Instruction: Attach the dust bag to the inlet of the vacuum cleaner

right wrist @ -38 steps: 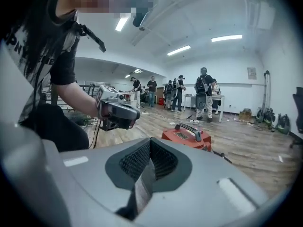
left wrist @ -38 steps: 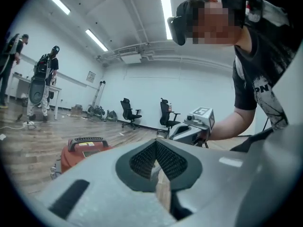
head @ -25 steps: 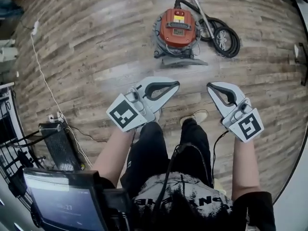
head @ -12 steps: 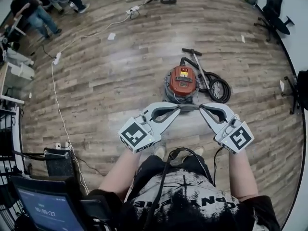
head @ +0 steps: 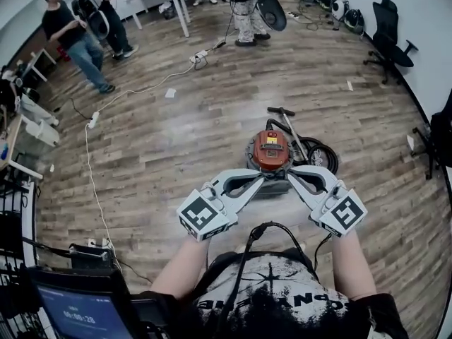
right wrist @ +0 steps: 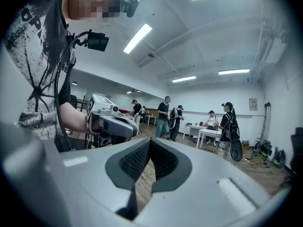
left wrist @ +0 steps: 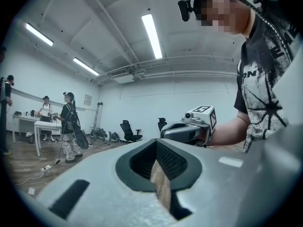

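Vacuum cleaner [head: 271, 149] stands on the wood floor [head: 162, 154] just beyond both gripper tips, with bare boards wide on its left. Left gripper [head: 261, 178] and right gripper [head: 292, 178] have their jaws closed on nothing, tips nearly meeting.

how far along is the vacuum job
Nothing looks done yet. The vacuum sits on the floor with its hose coiled beside it, and no dust bag shows in any view. In hand: nothing. The left gripper and right gripper are both shut and empty, pointing out into the room. Left: everything, from getting the dust bag to fitting it on the inlet.
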A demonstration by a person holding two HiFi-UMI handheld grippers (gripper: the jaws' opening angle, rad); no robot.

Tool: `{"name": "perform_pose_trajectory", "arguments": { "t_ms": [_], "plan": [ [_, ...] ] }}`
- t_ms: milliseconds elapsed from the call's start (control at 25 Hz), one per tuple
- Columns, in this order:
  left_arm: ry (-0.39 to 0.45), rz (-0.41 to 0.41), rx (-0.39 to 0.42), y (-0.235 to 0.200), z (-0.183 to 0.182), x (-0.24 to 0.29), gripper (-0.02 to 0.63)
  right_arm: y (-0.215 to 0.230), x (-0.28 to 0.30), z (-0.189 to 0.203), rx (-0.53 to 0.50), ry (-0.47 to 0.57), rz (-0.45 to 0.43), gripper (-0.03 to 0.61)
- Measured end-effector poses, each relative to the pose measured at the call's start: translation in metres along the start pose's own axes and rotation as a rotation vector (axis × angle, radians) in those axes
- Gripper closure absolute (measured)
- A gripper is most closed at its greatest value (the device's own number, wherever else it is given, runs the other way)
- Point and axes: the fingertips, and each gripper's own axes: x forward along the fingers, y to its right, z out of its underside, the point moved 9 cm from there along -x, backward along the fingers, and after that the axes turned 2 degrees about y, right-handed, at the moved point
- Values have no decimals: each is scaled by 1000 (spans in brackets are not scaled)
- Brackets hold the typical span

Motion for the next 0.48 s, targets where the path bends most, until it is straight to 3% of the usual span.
{"name": "perform_pose_trajectory", "arguments": {
  "t_ms": [480],
  "plan": [
    [-4, 25, -6, 30, 5, -27, 611, -37, -6, 8, 40, 46, 43, 574]
  ]
}}
